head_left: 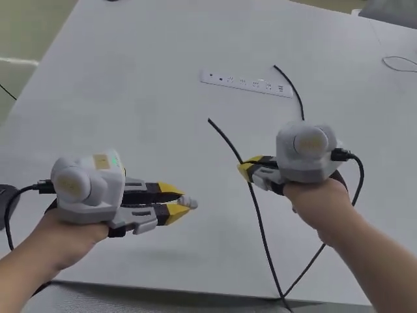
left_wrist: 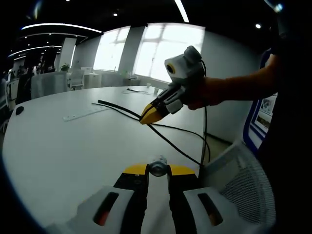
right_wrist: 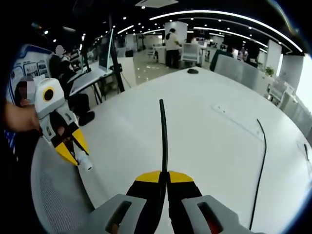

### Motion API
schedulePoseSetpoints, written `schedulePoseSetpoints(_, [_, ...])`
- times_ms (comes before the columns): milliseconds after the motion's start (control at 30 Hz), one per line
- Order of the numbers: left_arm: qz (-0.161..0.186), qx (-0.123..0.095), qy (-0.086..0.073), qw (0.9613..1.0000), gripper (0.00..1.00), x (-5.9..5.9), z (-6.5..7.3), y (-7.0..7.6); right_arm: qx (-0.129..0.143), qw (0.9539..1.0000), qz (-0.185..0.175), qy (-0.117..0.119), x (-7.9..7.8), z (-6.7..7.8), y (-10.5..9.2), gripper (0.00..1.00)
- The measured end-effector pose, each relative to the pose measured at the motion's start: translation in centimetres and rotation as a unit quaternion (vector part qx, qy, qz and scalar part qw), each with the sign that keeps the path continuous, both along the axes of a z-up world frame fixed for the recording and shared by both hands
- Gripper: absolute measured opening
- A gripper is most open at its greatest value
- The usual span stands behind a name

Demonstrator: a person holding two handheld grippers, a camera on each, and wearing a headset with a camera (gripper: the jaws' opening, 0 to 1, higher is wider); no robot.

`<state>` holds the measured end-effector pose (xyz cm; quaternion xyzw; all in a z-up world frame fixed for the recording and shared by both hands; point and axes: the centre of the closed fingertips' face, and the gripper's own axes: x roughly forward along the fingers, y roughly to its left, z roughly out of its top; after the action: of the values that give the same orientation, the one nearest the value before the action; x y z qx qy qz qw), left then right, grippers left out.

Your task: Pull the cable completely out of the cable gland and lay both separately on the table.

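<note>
**Left gripper pinches the gland, right gripper clamps the cable**

Left gripper (head_left: pixel 177 202), at the lower left of the head view, has its jaws nearly closed on the cable gland (head_left: pixel 189 203). The gland's pale end pokes past the yellow tips toward frame right. Right gripper (head_left: pixel 246 168), at centre right, is clamped tight on the black cable (head_left: pixel 258 215), well apart from the gland. The cable's long axis runs from its free end at upper centre, near the power strip (head_left: pixel 246 83), down to the bottom edge over the white table (head_left: pixel 130 98). The left gripper view shows the gland end-on as a round face; the right gripper view shows the cable rising straight from the tips.
</note>
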<state>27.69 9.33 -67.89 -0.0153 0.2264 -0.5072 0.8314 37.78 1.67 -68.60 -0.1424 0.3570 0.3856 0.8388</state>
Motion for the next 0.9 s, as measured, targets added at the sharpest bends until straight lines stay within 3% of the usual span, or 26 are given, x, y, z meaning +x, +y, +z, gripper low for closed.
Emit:
schedulePoseSetpoints(267, [-0.005, 0.001, 0.01, 0.9999, 0.15, -0.5, -1.5, 0.9, -0.029, 0.9994, 0.018, -0.009, 1.5, -0.8, 2.3, 0.0])
schedulePoseSetpoints(567, [-0.004, -0.002, 0.019, 0.9998, 0.15, -0.6, -2.7, 1.7, -0.033, 0.9989, 0.032, -0.008, 2.7, -1.4, 5.2, 0.0])
schedulePoseSetpoints(900, [-0.006, 0.001, 0.027, 0.9996, 0.15, -1.1, -4.3, 2.5, -0.036, 0.9961, 0.08, -0.004, 2.3, -2.4, 9.3, 0.0])
